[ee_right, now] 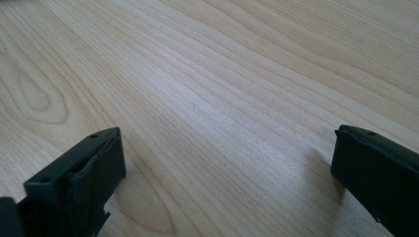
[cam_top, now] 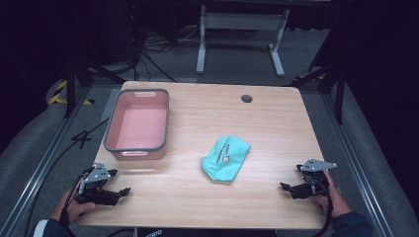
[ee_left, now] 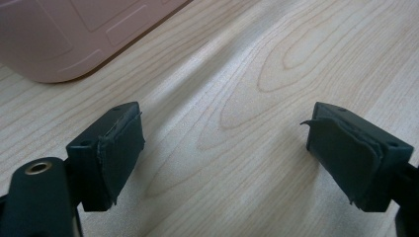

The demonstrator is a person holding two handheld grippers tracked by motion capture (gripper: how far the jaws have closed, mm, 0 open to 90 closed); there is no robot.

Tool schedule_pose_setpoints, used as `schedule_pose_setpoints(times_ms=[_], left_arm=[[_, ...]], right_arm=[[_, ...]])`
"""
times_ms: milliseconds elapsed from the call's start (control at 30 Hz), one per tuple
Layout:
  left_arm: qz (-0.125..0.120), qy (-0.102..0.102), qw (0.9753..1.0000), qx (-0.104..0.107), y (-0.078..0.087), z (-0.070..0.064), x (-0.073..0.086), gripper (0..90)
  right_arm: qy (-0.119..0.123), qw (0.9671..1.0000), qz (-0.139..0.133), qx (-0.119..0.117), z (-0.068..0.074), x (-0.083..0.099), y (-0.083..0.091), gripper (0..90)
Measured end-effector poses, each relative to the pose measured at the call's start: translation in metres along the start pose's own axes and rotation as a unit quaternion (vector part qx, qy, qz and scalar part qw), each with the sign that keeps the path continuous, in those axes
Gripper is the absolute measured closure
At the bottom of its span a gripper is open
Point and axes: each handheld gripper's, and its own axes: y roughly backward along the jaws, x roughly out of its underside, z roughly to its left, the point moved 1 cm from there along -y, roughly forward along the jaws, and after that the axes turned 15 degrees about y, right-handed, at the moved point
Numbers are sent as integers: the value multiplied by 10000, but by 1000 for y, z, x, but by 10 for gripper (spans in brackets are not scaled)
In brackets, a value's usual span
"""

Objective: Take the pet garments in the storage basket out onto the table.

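black hand-held gripper (cam_top: 120, 181) pair, grey plates, dark sleeves.

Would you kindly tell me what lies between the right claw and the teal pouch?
Bare wooden table separates the right claw from the teal pouch, seen in the high view.

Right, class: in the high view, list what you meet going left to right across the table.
Left claw → pink tub → teal pouch → right claw.
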Motion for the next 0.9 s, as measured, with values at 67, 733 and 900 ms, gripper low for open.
schedule_pose_setpoints(times_ms=[67,733,900], left_arm=[[24,9,10000,4,0,0,0,144],[77,-36,10000,-23,-4,-3,-3,82],[91,-70,9999,-25,-4,-3,-3,72]], right_arm=[[1,10000,0,0,0,0,0,6],[11,10000,0,-13,0,0,0,5],[12,10000,0,-8,0,0,0,6]])
